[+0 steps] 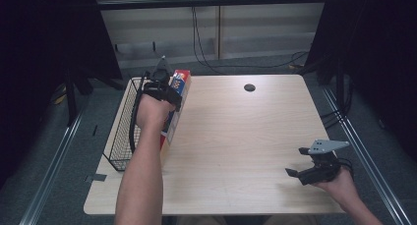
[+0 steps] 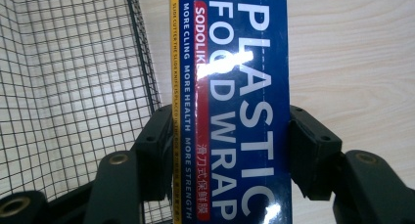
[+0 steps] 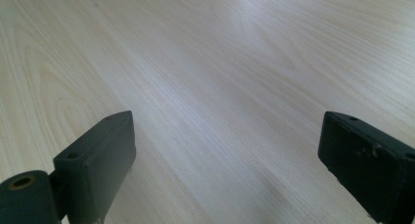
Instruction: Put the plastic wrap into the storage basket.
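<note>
A long blue box of plastic food wrap [image 2: 235, 106] with white lettering is clamped between the jaws of my left gripper [image 2: 230, 150], one pad on each long side. From above, that box [image 1: 178, 95] hangs lengthwise beside the black wire basket [image 1: 123, 124] at the table's left edge, with my left gripper [image 1: 164, 90] on top of it. My right gripper [image 1: 298, 161] rests at the table's near right, jaws wide apart with nothing between them. In its own view the right gripper [image 3: 225, 155] looks down on bare wood.
The light wooden table [image 1: 236, 136] has a dark round hole [image 1: 249, 87] near its far edge. The wire basket's mesh wall [image 2: 73, 87] stands just left of the box. Cables trail on the floor behind the table.
</note>
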The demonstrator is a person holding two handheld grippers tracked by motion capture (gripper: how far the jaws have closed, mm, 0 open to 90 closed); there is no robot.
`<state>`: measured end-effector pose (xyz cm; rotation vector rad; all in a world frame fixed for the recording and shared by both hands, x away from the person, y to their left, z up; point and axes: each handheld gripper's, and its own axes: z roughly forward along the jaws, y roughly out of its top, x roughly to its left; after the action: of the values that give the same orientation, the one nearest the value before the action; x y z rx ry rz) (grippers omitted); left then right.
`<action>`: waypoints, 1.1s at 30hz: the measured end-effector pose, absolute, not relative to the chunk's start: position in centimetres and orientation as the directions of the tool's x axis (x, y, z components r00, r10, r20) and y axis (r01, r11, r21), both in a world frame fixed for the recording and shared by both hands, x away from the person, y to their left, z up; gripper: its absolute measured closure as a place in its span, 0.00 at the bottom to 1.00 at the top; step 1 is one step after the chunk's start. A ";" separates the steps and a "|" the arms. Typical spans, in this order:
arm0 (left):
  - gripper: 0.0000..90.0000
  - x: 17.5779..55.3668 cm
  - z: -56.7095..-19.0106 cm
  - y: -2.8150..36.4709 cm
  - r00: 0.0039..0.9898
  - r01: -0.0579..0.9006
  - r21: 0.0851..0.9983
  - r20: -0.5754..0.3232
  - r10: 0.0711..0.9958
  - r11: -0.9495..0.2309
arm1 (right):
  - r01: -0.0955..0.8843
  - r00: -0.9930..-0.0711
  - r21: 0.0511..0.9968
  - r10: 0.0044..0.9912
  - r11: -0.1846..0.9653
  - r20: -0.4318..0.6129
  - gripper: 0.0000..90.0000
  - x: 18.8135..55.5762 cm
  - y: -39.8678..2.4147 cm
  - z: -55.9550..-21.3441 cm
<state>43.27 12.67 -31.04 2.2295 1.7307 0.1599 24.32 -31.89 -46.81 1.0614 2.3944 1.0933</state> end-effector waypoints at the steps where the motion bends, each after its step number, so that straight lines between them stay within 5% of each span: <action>1: 0.48 43.3 -31.0 12.9 0.264 0.924 0.312 -0.101 0.959 -0.221 | 0.502 -0.681 0.746 0.731 0.437 0.031 0.08 24.3 -31.9 -46.8; 33: 0.48 43.1 -31.0 17.2 0.184 0.939 0.313 -0.101 0.978 -0.144 | 0.487 -0.699 0.750 0.714 0.448 0.027 0.05 24.3 -31.6 -46.9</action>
<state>43.11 17.20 -30.98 2.1600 1.8222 0.1803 24.34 -31.57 -46.88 1.0307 2.4095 1.1047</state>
